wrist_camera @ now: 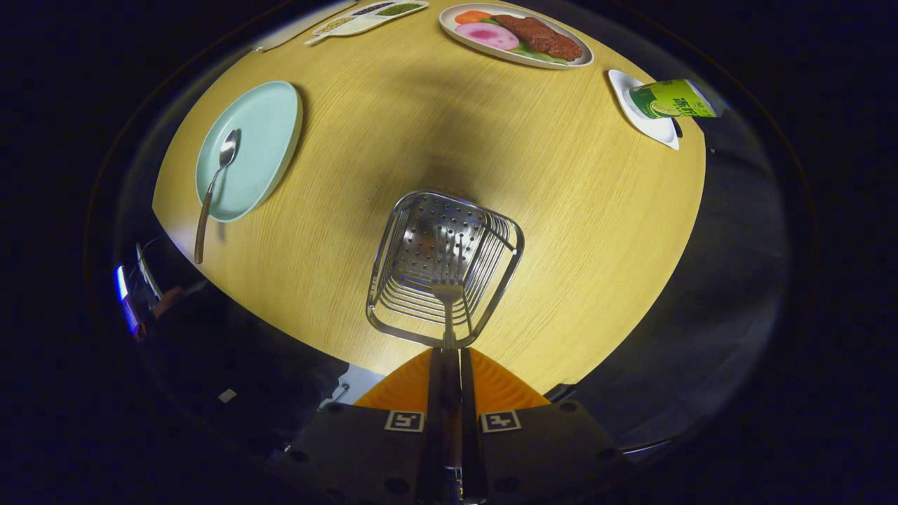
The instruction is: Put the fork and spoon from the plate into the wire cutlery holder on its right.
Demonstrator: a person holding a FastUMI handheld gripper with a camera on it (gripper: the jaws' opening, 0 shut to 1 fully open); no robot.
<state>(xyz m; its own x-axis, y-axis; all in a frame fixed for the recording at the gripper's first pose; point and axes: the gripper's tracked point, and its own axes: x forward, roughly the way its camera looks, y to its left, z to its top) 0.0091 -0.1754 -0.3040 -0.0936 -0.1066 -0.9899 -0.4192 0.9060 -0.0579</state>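
A pale yellow wood-grain table is shown. A mint-green plate carries a silver spoon with a brown handle. The silver wire cutlery holder has a perforated base. A silver, brown-handled fork is pinched between the orange ribbed fingers of the gripper, whose grey body bears black-and-white square markers.
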